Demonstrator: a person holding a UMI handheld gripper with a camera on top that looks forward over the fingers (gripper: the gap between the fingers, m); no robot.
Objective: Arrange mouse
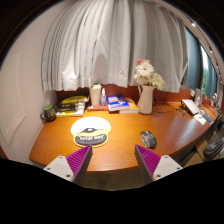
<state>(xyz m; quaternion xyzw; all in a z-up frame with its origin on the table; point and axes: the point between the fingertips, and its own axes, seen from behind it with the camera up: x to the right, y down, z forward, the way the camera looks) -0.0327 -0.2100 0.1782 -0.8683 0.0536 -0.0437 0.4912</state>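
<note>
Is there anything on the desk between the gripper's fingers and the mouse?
No. In the gripper view, only bare wooden desk lies between the open gripper and the mouse, which sits beyond the fingers, beside the round mouse pad.

Dark lettering on round white mouse pad [92, 128]; illegible. No other readable text or labels.

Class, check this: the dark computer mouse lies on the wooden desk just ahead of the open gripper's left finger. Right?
Not quite. The gripper view shows the dark computer mouse on the wooden desk ahead of the open gripper's right finger, not the left.
</note>
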